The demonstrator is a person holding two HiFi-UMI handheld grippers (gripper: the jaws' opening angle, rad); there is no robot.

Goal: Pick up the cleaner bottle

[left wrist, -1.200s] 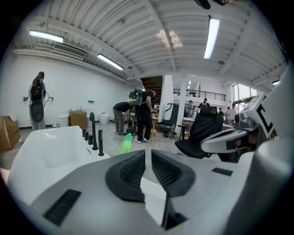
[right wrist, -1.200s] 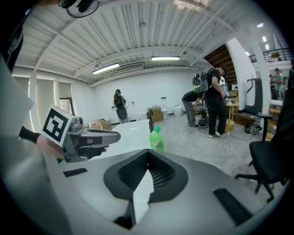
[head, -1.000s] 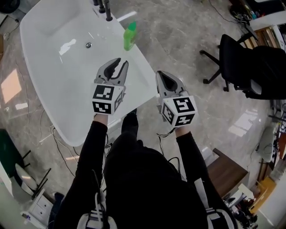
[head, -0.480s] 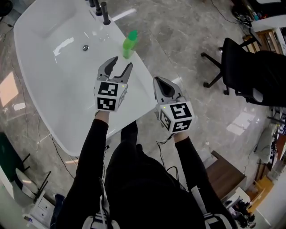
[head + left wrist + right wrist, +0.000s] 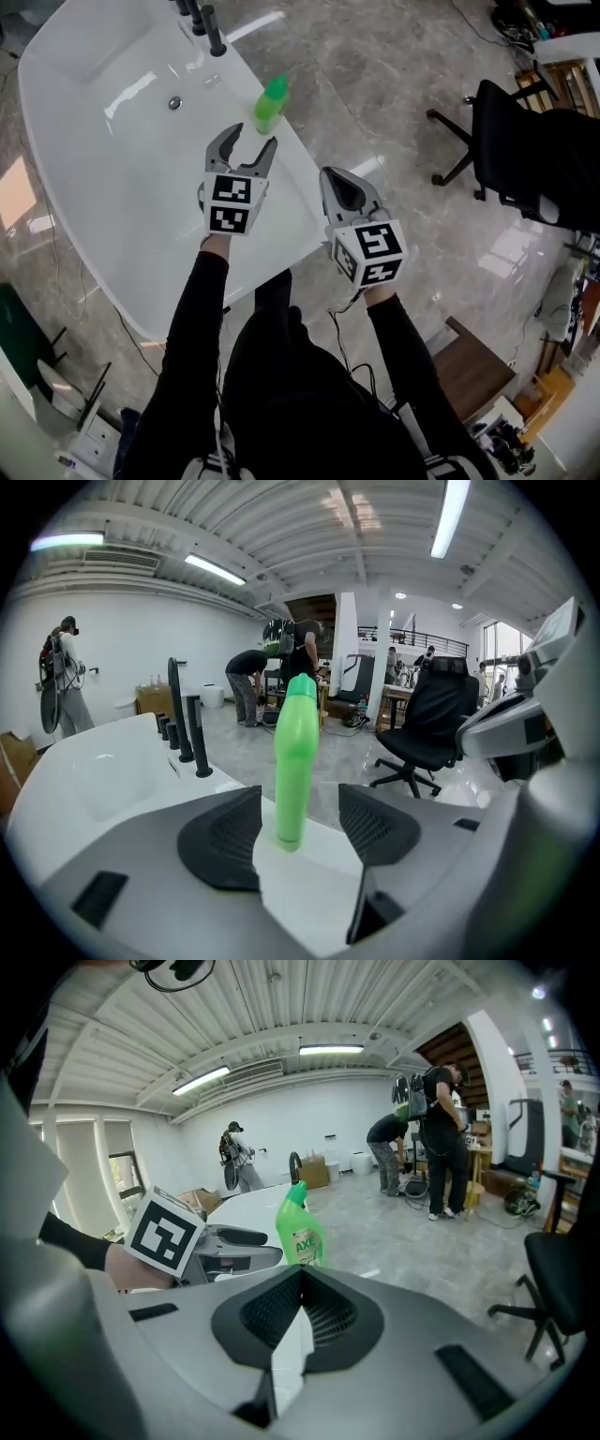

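The green cleaner bottle (image 5: 270, 103) stands upright on the near right rim of the white bathtub (image 5: 112, 187). My left gripper (image 5: 242, 146) hovers over the rim just short of the bottle, pointing at it, its jaws opening wide with nothing between them. In the left gripper view the bottle (image 5: 295, 752) shows beyond the gap of the left gripper (image 5: 298, 825), untouched by the pads. My right gripper (image 5: 336, 176) is shut and empty, off the tub's edge to the right. The right gripper view shows the bottle (image 5: 300, 1227) ahead of the shut right gripper (image 5: 302, 1290).
Black tap fittings (image 5: 208, 28) rise at the tub's far end, with a drain (image 5: 174, 103) in the basin. A black office chair (image 5: 525, 141) stands on the marble floor at the right. A wooden stool (image 5: 476, 361) is behind me. People (image 5: 281, 672) work in the background.
The left jaws have spread from nearly closed to wide open, and the left gripper has drawn closer to the bottle. The right gripper stays shut beside the tub.
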